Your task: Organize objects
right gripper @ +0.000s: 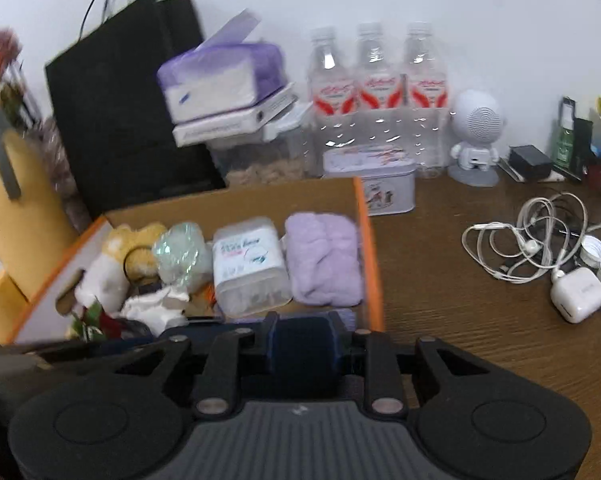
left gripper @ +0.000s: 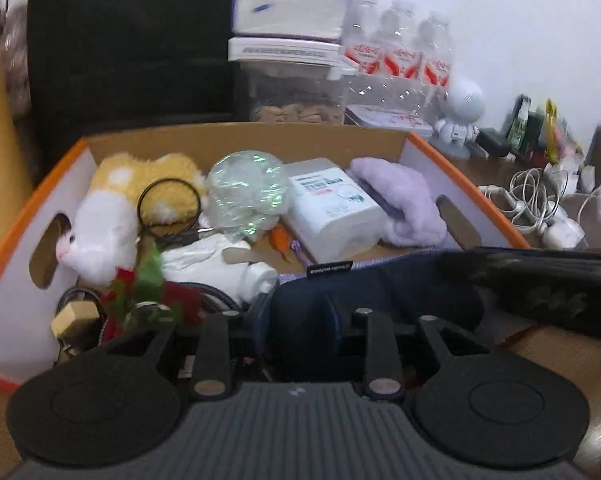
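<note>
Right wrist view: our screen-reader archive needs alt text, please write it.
The right tongs grip a dark blue fabric item at the near edge of an orange-rimmed cardboard box holding a lilac towel and tissue pack; white earphones lie on the wooden table.

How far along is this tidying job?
Mostly under way. The cardboard box already holds a plush cat, tissue pack and purple towel. Both the left gripper and right gripper seem to grip a dark blue fabric item at the box's near edge. White earphones and a charger remain on the table.
</note>
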